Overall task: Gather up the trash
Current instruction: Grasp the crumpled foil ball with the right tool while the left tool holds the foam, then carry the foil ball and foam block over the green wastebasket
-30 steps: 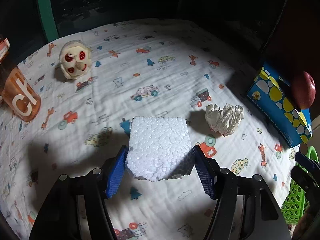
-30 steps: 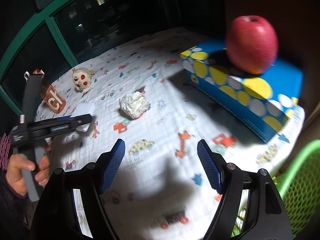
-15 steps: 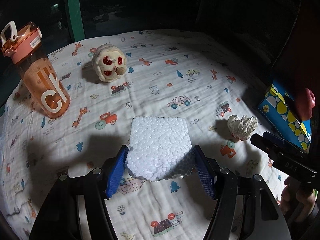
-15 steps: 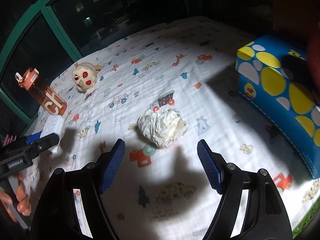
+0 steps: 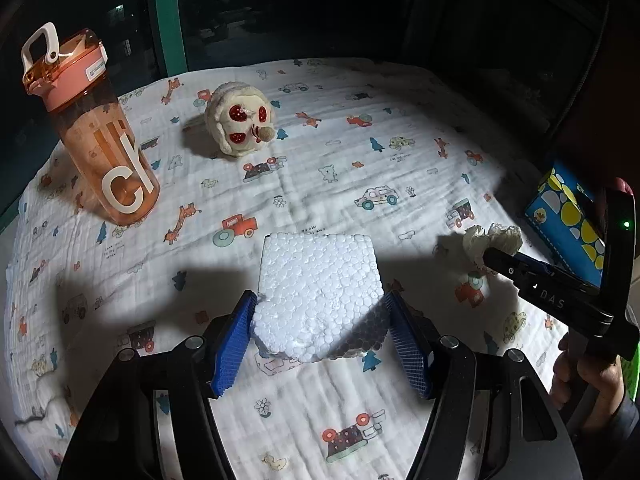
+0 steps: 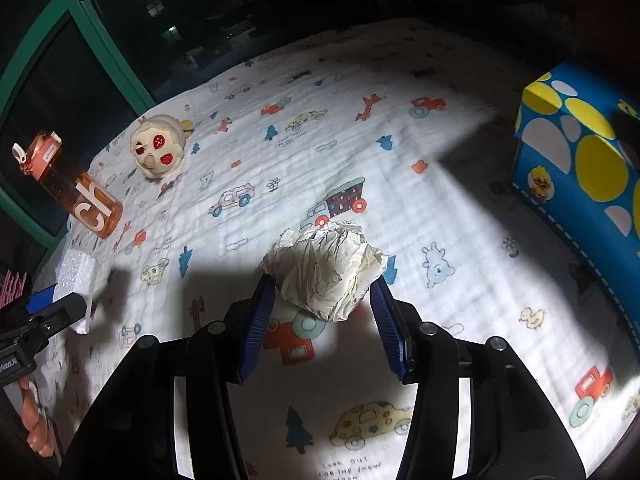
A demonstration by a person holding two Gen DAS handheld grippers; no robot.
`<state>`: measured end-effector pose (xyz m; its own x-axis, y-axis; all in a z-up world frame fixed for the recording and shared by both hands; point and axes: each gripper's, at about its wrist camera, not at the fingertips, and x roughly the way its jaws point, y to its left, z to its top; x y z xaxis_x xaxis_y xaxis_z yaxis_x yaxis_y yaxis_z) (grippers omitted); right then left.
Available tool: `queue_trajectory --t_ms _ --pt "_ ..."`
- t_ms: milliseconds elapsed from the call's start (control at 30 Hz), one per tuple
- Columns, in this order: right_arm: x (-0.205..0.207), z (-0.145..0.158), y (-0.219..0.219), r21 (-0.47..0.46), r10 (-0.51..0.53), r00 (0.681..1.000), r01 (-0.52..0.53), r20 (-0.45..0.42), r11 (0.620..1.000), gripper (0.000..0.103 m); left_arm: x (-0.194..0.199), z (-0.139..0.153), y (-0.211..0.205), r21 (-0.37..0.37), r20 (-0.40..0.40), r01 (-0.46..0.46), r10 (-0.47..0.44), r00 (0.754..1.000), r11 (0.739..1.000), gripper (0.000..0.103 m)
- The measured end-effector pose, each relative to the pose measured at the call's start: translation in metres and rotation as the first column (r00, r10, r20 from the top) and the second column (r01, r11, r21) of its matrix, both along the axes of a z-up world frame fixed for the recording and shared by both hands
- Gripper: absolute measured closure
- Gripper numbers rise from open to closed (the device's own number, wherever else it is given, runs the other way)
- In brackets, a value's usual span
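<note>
A white styrofoam block [image 5: 318,294] is held between the blue pads of my left gripper [image 5: 320,320], just above the patterned cloth [image 5: 320,160]; it also shows at the left edge of the right wrist view [image 6: 78,270]. A crumpled paper ball [image 6: 326,268] lies on the cloth between the fingertips of my right gripper [image 6: 322,300], whose jaws stand open around it with small gaps either side. The ball also shows in the left wrist view [image 5: 490,238], partly behind the right gripper.
An orange water bottle [image 5: 94,132] stands at the far left. A cream plush toy [image 5: 240,124] lies at the back. A blue box with yellow dots [image 6: 580,152] stands at the right. A dark window with a green frame [image 6: 100,44] runs behind.
My right gripper has moved left and forward from the blue box to the paper ball, now straddling it. My left gripper kept hold of the styrofoam and drew back, bringing the bottle into view.
</note>
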<state>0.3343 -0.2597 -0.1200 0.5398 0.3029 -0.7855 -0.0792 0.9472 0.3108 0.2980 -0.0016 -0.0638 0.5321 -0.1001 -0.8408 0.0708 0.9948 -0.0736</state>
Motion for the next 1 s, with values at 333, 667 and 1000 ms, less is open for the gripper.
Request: queue_trajectory --t_ms 333,667,1000 --pt "-0.040 0.023 -0.004 -0.023 0.006 0.998 -0.005 0.062 1.000 0.056 -0.018 0.007 -0.008 -0.012 0.008 0.013 -0.013 1.000 1.000 0.040" --pt "-0.103 0.053 -0.019 -0.033 -0.008 0.993 0.012 0.119 0.999 0.056 -0.049 0.021 -0.034 -0.023 0.041 0.067 -0.066 0.997 0.998 0.040" --pt "-0.166 0.077 -0.044 -0.033 -0.062 0.984 0.068 0.169 0.997 0.056 -0.088 0.031 -0.076 -0.041 0.065 0.155 -0.152 0.986 0.987 0.040"
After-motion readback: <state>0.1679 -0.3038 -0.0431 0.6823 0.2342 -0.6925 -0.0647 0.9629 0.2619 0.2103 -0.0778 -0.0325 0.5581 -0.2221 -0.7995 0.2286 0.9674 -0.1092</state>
